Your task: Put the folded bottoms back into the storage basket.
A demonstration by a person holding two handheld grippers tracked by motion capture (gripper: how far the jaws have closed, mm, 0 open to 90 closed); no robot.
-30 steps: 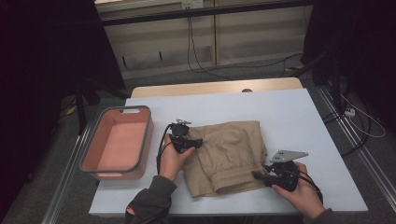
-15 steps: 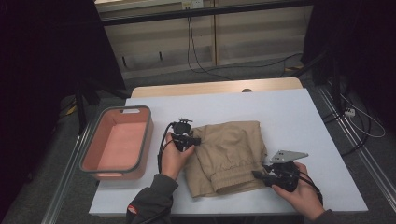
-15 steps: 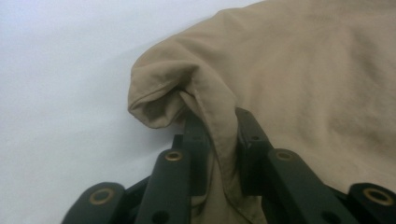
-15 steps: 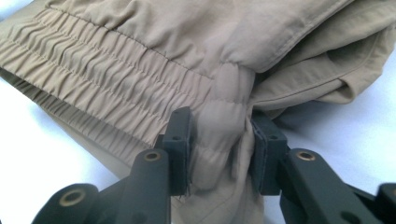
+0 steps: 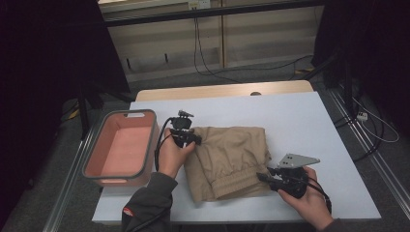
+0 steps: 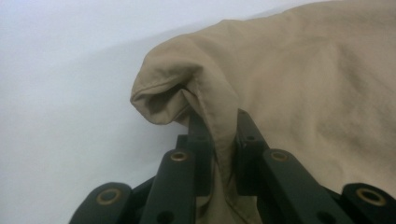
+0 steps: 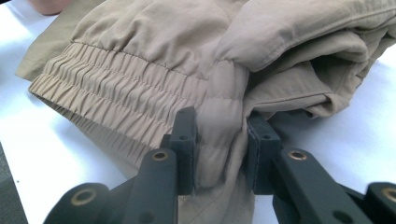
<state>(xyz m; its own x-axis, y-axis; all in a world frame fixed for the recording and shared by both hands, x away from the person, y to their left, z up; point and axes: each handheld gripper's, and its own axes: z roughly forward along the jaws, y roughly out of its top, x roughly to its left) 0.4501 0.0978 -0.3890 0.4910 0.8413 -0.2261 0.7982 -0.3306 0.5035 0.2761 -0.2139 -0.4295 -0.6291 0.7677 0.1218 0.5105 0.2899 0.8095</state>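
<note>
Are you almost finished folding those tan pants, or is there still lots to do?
The tan pants already lie folded into a compact bundle on the white table. Right now the left gripper pinches a far corner, its jaws having just closed on the cloth, and the right gripper clamps the elastic waistband. The pink bin holds nothing, so perhaps they go there.
</note>
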